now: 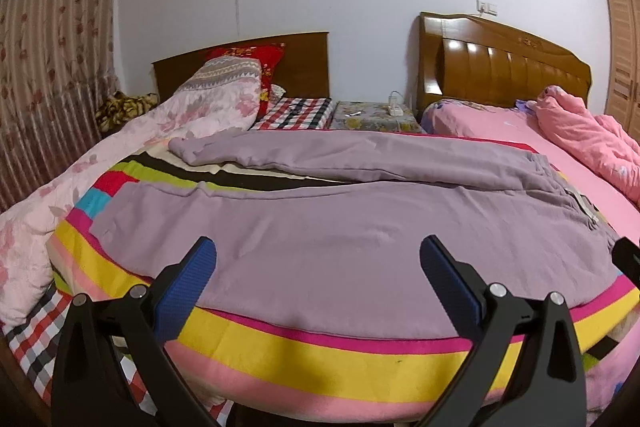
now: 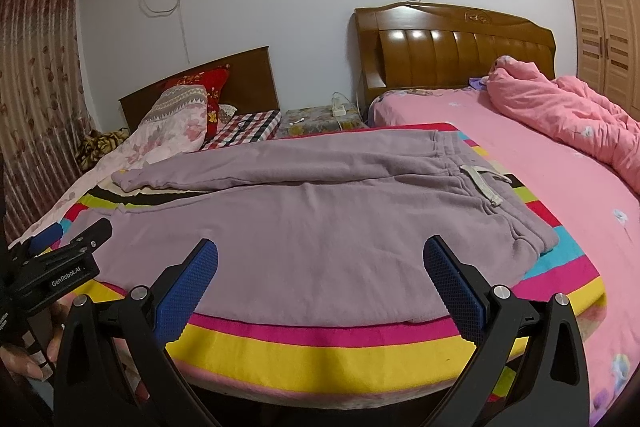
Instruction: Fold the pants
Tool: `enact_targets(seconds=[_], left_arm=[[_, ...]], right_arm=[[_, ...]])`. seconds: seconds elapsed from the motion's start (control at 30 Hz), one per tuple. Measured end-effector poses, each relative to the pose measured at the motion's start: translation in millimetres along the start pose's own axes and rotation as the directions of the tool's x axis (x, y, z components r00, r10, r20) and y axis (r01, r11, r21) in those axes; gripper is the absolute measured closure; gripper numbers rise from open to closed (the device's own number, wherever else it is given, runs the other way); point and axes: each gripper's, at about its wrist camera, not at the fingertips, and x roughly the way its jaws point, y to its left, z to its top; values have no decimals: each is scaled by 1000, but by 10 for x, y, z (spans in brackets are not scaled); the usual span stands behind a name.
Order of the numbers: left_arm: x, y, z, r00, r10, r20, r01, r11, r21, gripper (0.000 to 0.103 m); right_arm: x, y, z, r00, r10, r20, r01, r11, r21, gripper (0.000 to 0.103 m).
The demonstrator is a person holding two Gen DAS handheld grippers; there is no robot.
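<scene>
Both my tools gape wide and empty, left tool (image 1: 318,259) and right tool (image 2: 320,259), and at twelve o'clock the purple pants (image 2: 304,211) lie flat on the striped blanket (image 2: 320,351), long axis nine-to-three, waistband (image 2: 480,179) nearer my right.

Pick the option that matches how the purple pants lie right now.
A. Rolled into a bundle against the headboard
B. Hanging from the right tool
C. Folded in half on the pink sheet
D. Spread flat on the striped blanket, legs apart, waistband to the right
D: the pants lie flat on the striped blanket, the two legs split toward the left, the waistband drawstring at the right, and both tools open and off the cloth.
</scene>
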Motion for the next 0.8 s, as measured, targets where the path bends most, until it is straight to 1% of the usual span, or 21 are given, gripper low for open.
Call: enact_targets(seconds=[0.07, 0.13, 0.2, 0.27, 0.3, 0.33, 0.37, 0.43, 0.5, 0.6, 0.67, 0.7, 0.73, 0.8], left_arm=[[6, -13, -15, 1000, -15, 5, 15, 1000, 7, 1], [-10, -39, -39, 999, -33, 35, 33, 999, 23, 1], [-25, -114, -57, 996, -29, 80, 25, 998, 54, 1], [-20, -184, -55, 994, -49, 98, 41, 996, 81, 1], [-13, -224, -52, 994, -37, 106, 27, 995, 101, 1], [-4, -258, -49, 994, -22, 106, 10, 994, 111, 1], [4, -288, -53, 994, -24, 108, 11, 993, 120, 1], [17, -344, -68, 993, -47, 107, 33, 991, 133, 1], [68, -453, -91, 992, -82, 94, 66, 984, 163, 1], [192, -565, -114, 990, -133, 55, 121, 976, 179, 1], [279, -567, -98, 992, -100, 70, 87, 981, 174, 1], [320, -531, -79, 994, -67, 90, 51, 985, 166, 1], [349, -489, -63, 994, -49, 100, 33, 987, 157, 1], [470, -345, 11, 995, 6, 102, -17, 994, 111, 1]], right_arm=[[8, -9, -6, 1000, -1, -3, 1, 1000, 7, 4], [26, -27, -10, 1000, -6, -10, 6, 1000, 16, 4], [37, -53, -13, 1000, -10, -14, 10, 1000, 23, 4], [46, -79, -17, 1000, -16, -14, 16, 1000, 27, 4], [50, -90, -15, 1000, -17, -13, 17, 999, 28, 4], [38, -119, -16, 1000, -12, 0, 12, 999, 36, 4], [16, -149, -15, 1000, -5, 19, 4, 999, 48, 4], [-30, -238, -8, 998, -11, 56, 6, 997, 79, 4], [-33, -314, 17, 998, -38, 59, 33, 996, 85, 4], [0, -521, 48, 992, -114, 47, 110, 991, 79, 4], [-5, -738, 57, 982, -184, 41, 178, 978, 109, 4], [-13, -885, 64, 975, -220, 35, 213, 967, 142, 4], [-28, -1045, 69, 967, -252, 28, 243, 953, 180, 4], [-63, -1309, 75, 950, -310, 15, 297, 922, 248, 4]])
